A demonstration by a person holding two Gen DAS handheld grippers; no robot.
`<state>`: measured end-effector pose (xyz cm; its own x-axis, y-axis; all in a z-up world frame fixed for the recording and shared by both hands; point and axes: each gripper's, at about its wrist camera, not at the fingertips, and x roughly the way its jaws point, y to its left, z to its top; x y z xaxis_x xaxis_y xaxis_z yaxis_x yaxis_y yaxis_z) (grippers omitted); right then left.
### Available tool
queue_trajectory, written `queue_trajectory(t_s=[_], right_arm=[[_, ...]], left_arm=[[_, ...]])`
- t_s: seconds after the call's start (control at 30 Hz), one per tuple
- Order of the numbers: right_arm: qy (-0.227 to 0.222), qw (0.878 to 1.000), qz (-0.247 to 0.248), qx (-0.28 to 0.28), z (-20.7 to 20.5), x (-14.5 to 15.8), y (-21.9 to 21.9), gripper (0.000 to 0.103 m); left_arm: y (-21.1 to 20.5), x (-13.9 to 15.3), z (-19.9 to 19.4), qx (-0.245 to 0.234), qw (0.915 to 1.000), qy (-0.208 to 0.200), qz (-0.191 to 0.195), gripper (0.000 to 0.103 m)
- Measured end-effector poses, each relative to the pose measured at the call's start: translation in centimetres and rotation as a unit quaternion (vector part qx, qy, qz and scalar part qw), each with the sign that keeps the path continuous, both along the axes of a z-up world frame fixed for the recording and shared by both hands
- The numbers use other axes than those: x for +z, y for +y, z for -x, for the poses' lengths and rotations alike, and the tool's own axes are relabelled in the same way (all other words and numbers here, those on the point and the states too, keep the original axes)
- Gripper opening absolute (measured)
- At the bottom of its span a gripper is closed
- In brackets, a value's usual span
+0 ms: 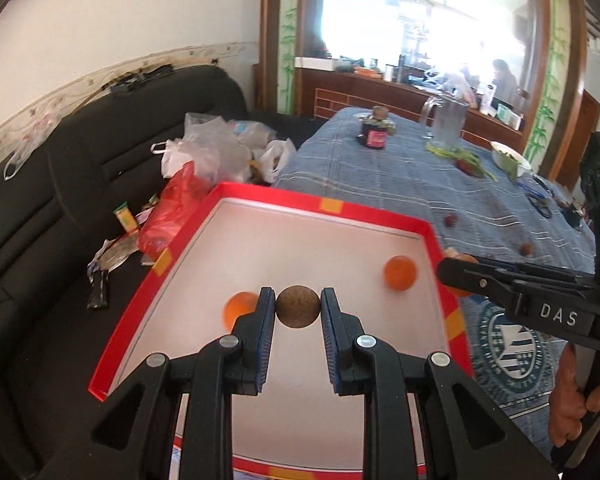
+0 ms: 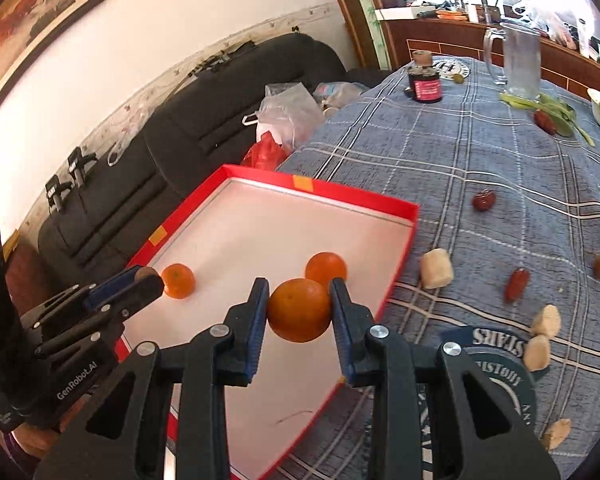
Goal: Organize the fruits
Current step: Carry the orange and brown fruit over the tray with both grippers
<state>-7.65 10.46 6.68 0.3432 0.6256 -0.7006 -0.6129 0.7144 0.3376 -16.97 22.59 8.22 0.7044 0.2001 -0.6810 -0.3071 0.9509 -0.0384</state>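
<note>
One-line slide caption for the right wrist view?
Right gripper holds a round orange tangerine above the red-rimmed white tray, two tangerines already inside.

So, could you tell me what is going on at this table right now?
A person is sorting fruit into a shallow red-rimmed cardboard tray with two handheld tools. The left tool grips a small round brown fruit over the tray, and the right tool holds a round orange above its near corner. Two more oranges already lie inside; red dates and pale chunks remain on the blue plaid cloth.
</note>
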Motion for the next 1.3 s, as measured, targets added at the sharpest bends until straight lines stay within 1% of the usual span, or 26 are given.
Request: queue_trajectory(t_s=[0.23, 0.6, 0.97, 1.3], right_arm=[[0.007, 1.000, 0.017, 0.009, 0.4, -1.3, 1.4, 0.033], [0.015, 0.999, 0.035, 0.014, 0.3, -3.0, 2.3, 0.033], [0.023, 0.999, 0.044, 0.019, 0.0, -4.1, 2.5, 0.033], [0.018, 0.999, 0.040, 0.024, 0.0, -4.1, 2.4, 0.033]], left_arm=[[1.0, -1.2, 0.1, 0.006, 0.9999, 0.013, 0.007, 0.022], [1.5, -1.9, 0.1, 0.007, 0.9996, 0.026, 0.011, 0.022], [1.1, -2.0, -0.4, 0.005, 0.9994, 0.033, 0.001, 0.022], [0.1, -2.2, -1.0, -0.009, 0.9992, 0.038, -0.003, 0.022]])
